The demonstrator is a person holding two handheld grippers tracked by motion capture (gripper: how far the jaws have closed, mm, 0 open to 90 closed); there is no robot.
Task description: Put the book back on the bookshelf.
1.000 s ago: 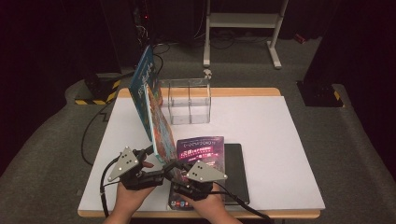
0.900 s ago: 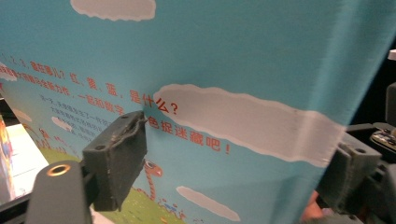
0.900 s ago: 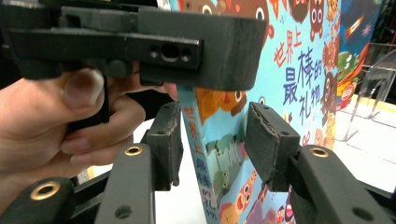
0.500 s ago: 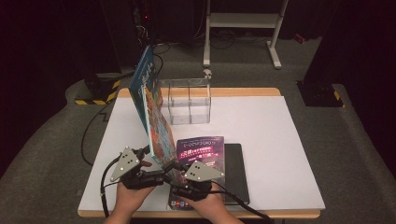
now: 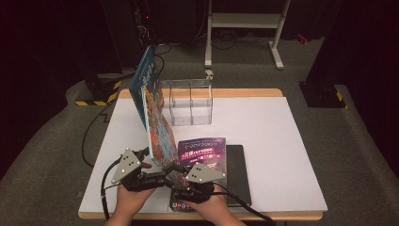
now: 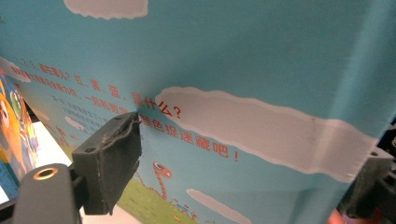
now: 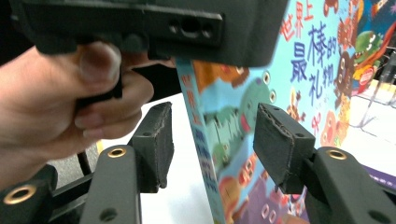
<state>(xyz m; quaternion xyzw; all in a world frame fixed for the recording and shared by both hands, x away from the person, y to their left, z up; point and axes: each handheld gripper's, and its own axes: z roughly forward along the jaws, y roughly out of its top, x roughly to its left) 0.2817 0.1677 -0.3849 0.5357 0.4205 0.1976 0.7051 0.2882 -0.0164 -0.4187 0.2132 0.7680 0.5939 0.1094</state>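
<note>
A large blue picture book (image 5: 151,110) stands on its lower edge on the white table (image 5: 282,141), leaning left. My left gripper (image 5: 159,170) is shut on its near bottom corner. In the left gripper view one pad (image 6: 114,156) presses the blue back cover (image 6: 233,56); these jaws have just eased a little wider. My right gripper (image 5: 176,172) is open around the book's spine (image 7: 198,135). Its pads (image 7: 280,140) stand clear of both covers, and its jaws have just been opening with the book between them.
A purple book (image 5: 203,151) lies flat on a dark slab (image 5: 237,165) just right of my hands. A clear two-bay box (image 5: 190,101) stands at the back of the table. The hand on the left gripper (image 7: 60,102) is close beside my right jaws.
The right gripper's jaws have spread apart off the book. The standing book and both hands have stayed where they were.
</note>
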